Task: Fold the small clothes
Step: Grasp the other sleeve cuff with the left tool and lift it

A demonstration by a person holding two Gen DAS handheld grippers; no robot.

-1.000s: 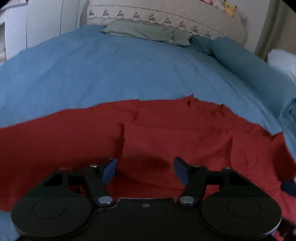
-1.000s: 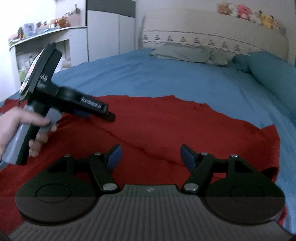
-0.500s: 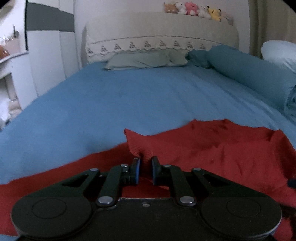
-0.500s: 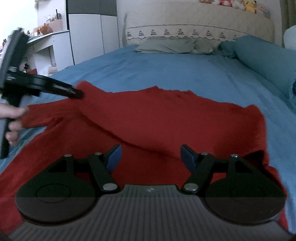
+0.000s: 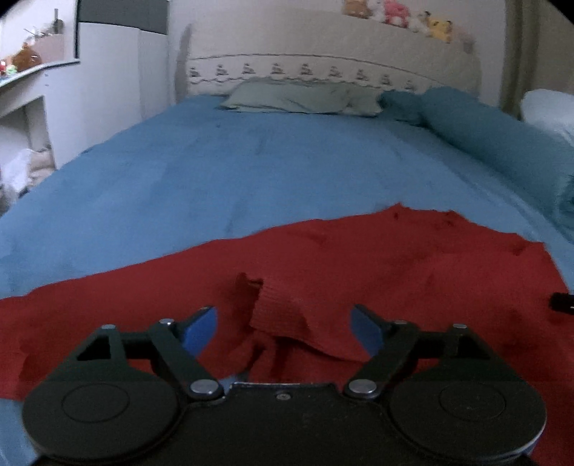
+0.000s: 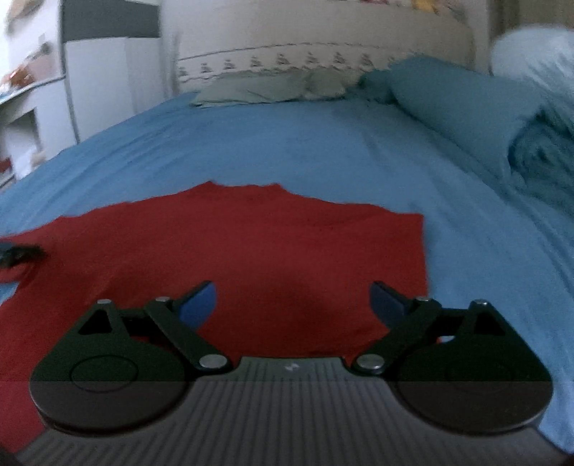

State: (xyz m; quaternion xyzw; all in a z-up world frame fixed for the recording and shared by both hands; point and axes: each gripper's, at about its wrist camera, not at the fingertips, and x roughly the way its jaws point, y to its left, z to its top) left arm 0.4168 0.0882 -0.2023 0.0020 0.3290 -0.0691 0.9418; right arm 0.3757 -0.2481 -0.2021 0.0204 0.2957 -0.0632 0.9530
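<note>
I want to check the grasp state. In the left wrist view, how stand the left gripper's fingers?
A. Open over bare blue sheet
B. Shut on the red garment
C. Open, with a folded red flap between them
C: the left gripper is spread open, with a raised flap of the red garment lying ungripped between its blue pads.

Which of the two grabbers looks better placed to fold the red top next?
Probably the left gripper: open, with a raised flap of the red garment between its fingers. The right gripper is open over flat cloth.

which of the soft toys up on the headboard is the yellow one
The yellow soft toy is the one furthest right in the row on the headboard; beside it sit a whitish one, a pink one and a brown one at the left end.
</note>
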